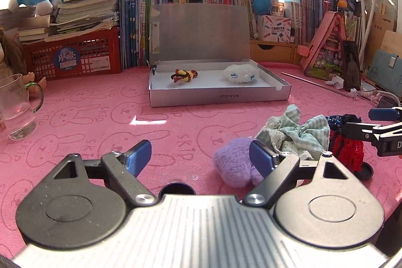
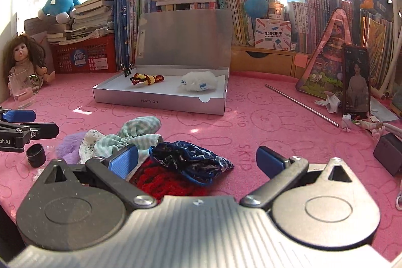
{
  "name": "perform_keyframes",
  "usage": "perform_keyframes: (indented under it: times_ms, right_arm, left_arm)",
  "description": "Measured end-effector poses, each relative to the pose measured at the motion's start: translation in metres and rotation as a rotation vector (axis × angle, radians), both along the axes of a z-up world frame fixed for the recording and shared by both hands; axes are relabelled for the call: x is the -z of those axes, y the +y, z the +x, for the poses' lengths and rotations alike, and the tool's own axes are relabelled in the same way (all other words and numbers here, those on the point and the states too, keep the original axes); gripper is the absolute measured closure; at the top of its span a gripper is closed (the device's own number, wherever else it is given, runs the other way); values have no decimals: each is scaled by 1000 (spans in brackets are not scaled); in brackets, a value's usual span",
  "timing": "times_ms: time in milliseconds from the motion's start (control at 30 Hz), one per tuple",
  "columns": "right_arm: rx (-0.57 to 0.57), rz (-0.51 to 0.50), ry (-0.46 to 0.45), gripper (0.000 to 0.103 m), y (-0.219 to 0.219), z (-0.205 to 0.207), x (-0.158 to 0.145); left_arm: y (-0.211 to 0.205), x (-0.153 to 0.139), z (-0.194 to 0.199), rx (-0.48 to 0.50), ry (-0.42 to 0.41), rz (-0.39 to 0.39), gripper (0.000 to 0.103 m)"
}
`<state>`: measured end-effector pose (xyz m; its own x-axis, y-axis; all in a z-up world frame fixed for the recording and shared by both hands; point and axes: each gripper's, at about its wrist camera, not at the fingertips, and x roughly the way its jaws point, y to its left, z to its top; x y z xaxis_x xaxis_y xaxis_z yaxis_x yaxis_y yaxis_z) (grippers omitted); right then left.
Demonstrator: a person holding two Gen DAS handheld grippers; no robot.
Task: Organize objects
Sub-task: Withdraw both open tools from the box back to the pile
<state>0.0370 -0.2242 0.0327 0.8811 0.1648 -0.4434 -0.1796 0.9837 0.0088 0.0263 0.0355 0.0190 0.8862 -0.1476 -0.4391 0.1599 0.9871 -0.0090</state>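
Observation:
My left gripper [image 1: 201, 157] is open low over the pink cloth, with a purple fluffy piece [image 1: 233, 163] against its right finger and nothing held. Beside that lie a green checked bow [image 1: 296, 135], a dark blue patterned fabric [image 1: 335, 118] and a red knit piece [image 1: 349, 152]. My right gripper [image 2: 198, 161] is open with the blue fabric [image 2: 193, 161] and red knit [image 2: 160, 180] lying loose between its fingers. The open silver box [image 2: 160, 101] holds a red-yellow crochet toy [image 2: 147, 79] and a white fluffy piece [image 2: 197, 84]. Each gripper shows at the other view's edge: right gripper [image 1: 369, 121], left gripper [image 2: 30, 122].
A glass mug [image 1: 17, 107] stands at the left, with a doll [image 2: 22, 59] behind it. A black cap [image 2: 36, 155] lies near the purple piece. A metal rod [image 2: 301, 104] and a propped phone [image 2: 356, 82] are at the right. Books, crates and plush toys line the back.

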Motion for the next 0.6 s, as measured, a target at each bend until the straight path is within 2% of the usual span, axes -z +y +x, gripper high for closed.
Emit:
perform_keyframes:
  times_ms: [167, 433, 600]
  right_arm:
    - [27, 10, -3, 0, 2, -10, 8]
    - [65, 20, -2, 0, 4, -27, 22]
    - [88, -4, -9, 3, 8, -38, 28]
  left_arm:
    - [9, 12, -14, -44, -42, -55, 11]
    - [12, 22, -21, -98, -43, -25, 11]
    - [14, 27, -27, -110, -30, -46, 11]
